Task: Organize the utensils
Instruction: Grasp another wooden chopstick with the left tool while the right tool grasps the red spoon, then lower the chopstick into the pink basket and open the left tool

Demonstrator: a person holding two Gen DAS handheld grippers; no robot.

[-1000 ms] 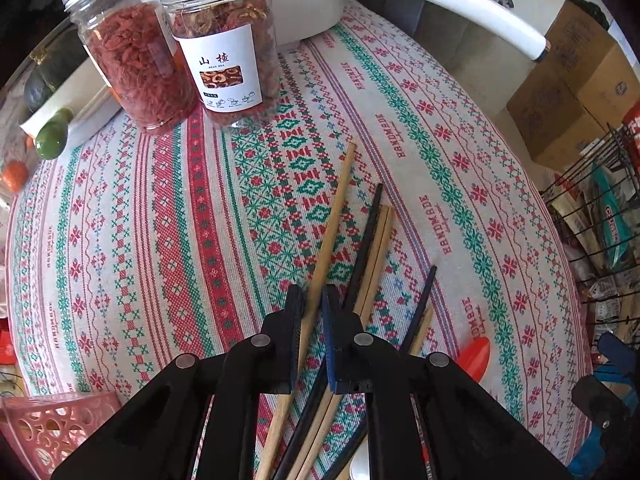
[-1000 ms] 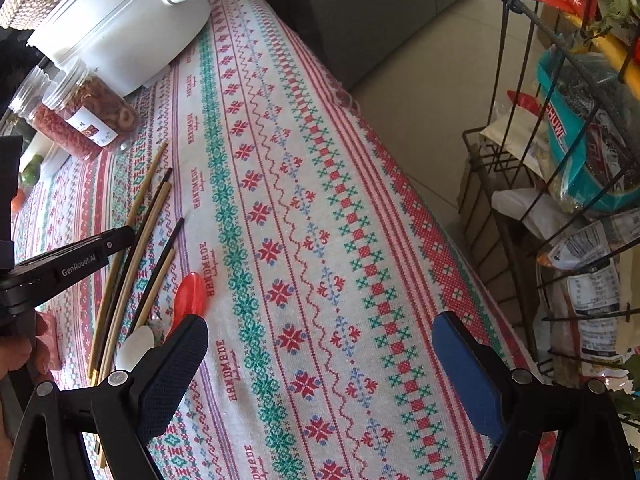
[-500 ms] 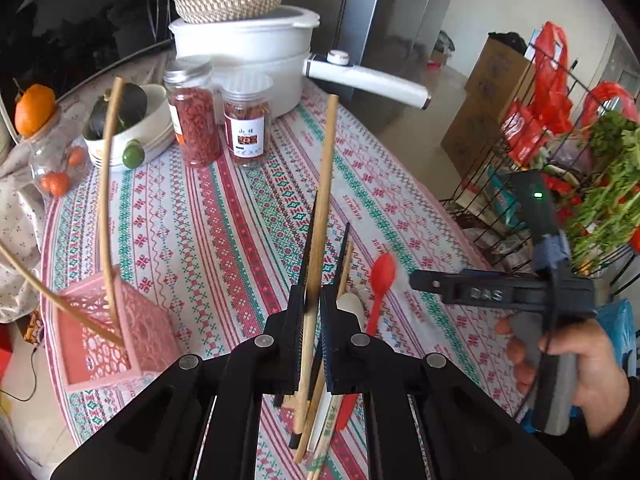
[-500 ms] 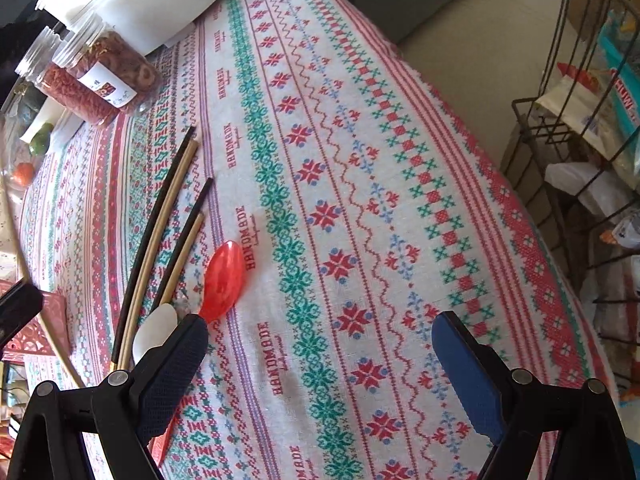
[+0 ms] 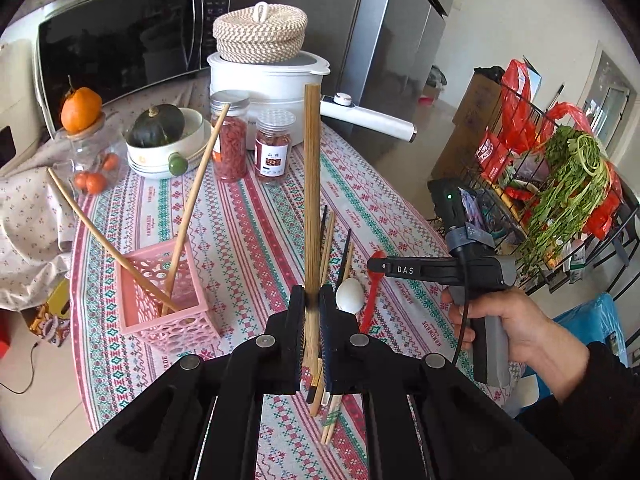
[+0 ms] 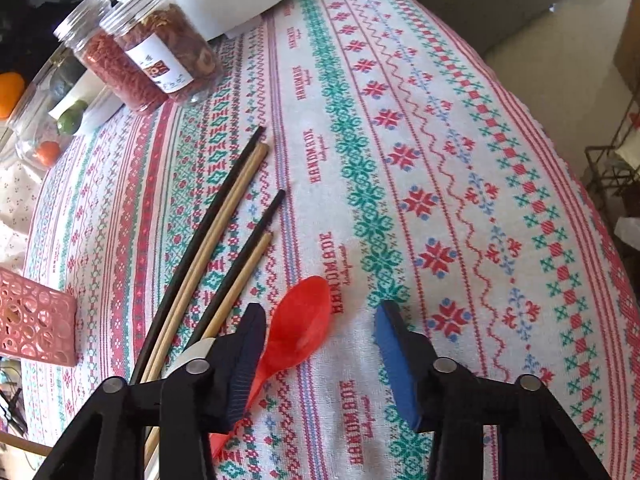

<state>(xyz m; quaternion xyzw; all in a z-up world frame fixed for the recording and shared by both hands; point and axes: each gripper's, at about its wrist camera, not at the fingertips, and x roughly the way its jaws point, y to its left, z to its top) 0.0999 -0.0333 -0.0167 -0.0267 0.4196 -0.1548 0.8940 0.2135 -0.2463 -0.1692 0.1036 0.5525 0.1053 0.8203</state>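
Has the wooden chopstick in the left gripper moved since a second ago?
Yes. The wooden chopstick has risen off the patterned tablecloth, clamped upright in the left gripper.

Left wrist camera is looking from higher up across the tablecloth (image 5: pixel 256 208); right is hovering close above it, both sharing the red spoon (image 6: pixel 298 330).

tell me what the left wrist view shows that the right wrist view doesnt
Only the left wrist view: the left gripper shut on an upright bamboo chopstick, two chopsticks standing in the pink basket, and the microwave. Only the right wrist view: the right gripper closing around the red spoon, not yet pinched. Both: loose chopsticks, jars, patterned tablecloth.
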